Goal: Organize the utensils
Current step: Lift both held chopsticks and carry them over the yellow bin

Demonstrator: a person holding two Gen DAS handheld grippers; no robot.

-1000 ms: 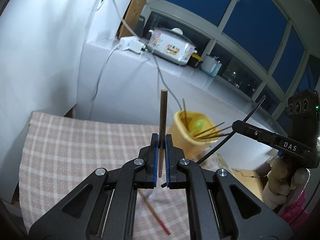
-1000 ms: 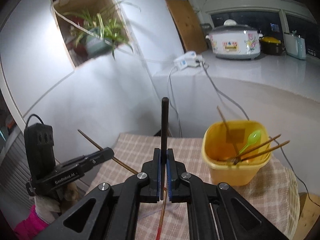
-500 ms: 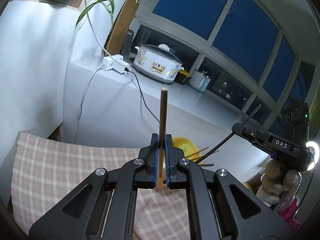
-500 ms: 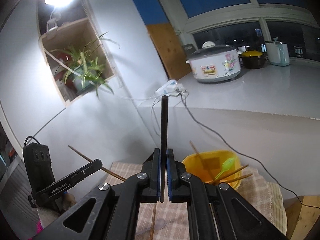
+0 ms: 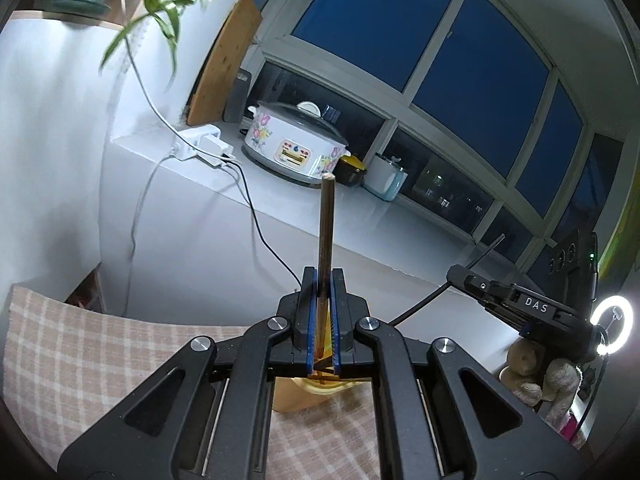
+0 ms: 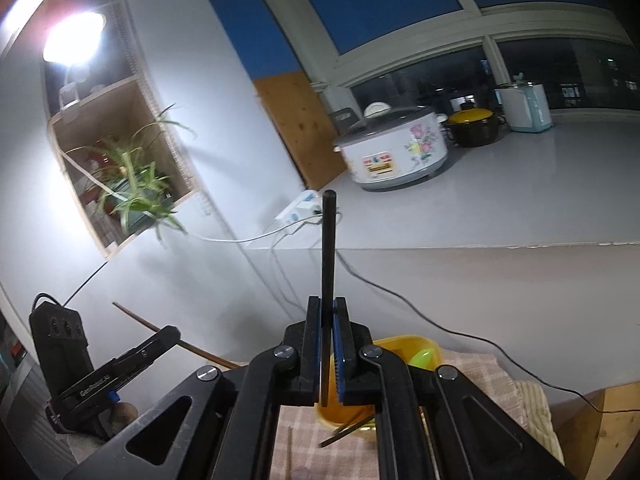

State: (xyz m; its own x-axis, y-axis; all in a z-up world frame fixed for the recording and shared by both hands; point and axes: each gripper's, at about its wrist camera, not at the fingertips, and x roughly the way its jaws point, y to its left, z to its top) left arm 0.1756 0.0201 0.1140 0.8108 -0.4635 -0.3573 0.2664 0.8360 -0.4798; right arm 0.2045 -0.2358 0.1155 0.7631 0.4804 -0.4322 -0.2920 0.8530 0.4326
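Left tool (image 5: 323, 312) was pressed together, pinching a brown chopstick (image 5: 326, 232) that stuck up out of the blue pads toward the window. Right tool (image 6: 327, 340) was likewise clamped, pinching a black chopstick (image 6: 328, 248) standing upright between its pads.

Yellow cup (image 6: 404, 354) sat on the checked cloth (image 6: 480, 376) covering the table, directly behind and below the right tool's fingers; a green spoon (image 6: 425, 358) and a couple of brown sticks (image 6: 346, 432) lay in it, sticks poking over the near rim. In the left wrist view the yellow cup (image 5: 296, 396) was mostly hidden behind the tool, only its lower wall showing on the checked cloth (image 5: 100, 360). One more thin stick (image 6: 289, 448) lay on the cloth below the right tool, partly hidden.

Each tool showed in the other's view: right tool (image 5: 460, 276) off to the side with its black chopstick (image 5: 488, 246) angled up, gloved hand (image 5: 536, 376) under it; left tool (image 6: 170, 334) at the lower left with the brown chopstick (image 6: 132, 316) slanting out.

Behind: floral rice cooker (image 6: 396, 152), yellow-lidded black pot (image 6: 474, 126), pale blue container (image 6: 526, 106), white power strip (image 5: 196, 142) with cables, spider plant (image 6: 132, 184) in a wall niche, dark windows (image 5: 400, 28).
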